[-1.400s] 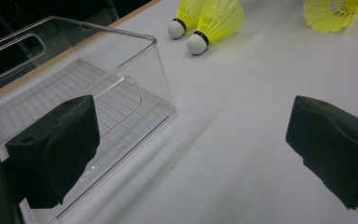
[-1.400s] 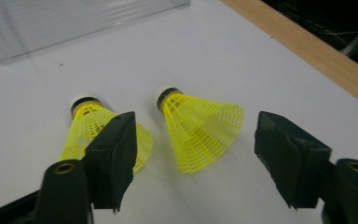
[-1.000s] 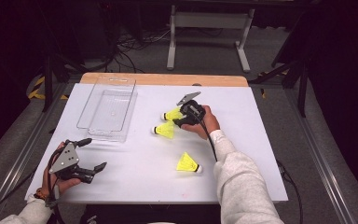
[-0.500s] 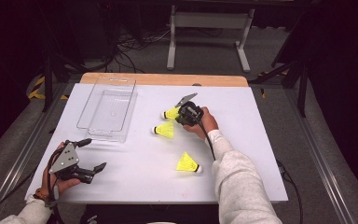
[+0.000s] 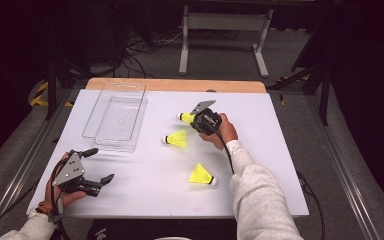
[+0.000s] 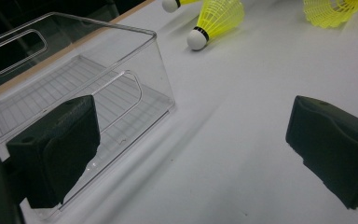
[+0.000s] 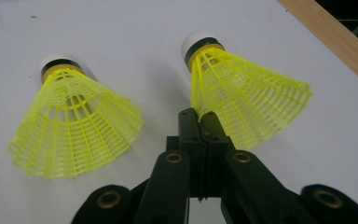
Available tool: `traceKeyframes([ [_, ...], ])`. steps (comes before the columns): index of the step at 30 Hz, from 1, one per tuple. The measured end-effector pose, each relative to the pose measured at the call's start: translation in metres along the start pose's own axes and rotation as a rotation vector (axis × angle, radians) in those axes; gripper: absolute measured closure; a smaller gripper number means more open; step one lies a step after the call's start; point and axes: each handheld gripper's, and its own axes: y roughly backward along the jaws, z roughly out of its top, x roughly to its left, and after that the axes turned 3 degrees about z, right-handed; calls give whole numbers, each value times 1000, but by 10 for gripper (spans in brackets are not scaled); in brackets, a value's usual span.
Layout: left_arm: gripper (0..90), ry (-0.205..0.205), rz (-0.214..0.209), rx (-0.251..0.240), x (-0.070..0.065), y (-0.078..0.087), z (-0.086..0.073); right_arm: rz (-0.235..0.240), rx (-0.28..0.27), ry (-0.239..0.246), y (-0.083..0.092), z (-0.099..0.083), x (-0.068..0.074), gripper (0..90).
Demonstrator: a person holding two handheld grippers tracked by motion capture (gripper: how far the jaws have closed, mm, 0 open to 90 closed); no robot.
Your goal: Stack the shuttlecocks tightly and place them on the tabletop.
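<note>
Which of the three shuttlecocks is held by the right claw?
The farthest shuttlecock: the right claw pinches its skirt edge. The other two lie free on the table.

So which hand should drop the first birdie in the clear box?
Probably the right. The right tool is already shut on the rim of the far shuttlecock. The left tool sits open, holding nothing, though nearer the clear box.
</note>
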Motion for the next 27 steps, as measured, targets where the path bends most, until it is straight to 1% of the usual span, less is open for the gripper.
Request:
traceKeyframes([
  [6,38,1,0,1,0,0,0,-14,-44,-2,21,-12,5,900],
  [9,38,2,1,3,-1,-1,0,-2,-58,1,29,-18,9,900],
  [10,38,2,1,3,-1,-1,0,-2,-58,1,29,-18,9,900],
  [11,38,1,2,6,-1,-1,0,-2,-55,5,32,-21,10,900],
  [12,39,1,2,7,-1,-1,0,9,-53,9,35,-25,12,900],
  [15,38,2,3,6,-1,-1,0,16,-55,4,40,-34,13,900],
  [17,38,4,1,5,-1,-1,0,33,-57,2,42,-39,14,900],
  [19,38,3,1,8,-1,-1,0,29,-47,6,43,-44,16,900],
  [21,38,4,1,9,-1,-2,0,46,-45,10,43,-47,17,900],
  [26,39,2,1,9,-1,-1,0,76,-29,25,41,-51,22,900],
  [27,39,3,3,9,-1,-1,0,76,-27,31,40,-50,24,900],
])
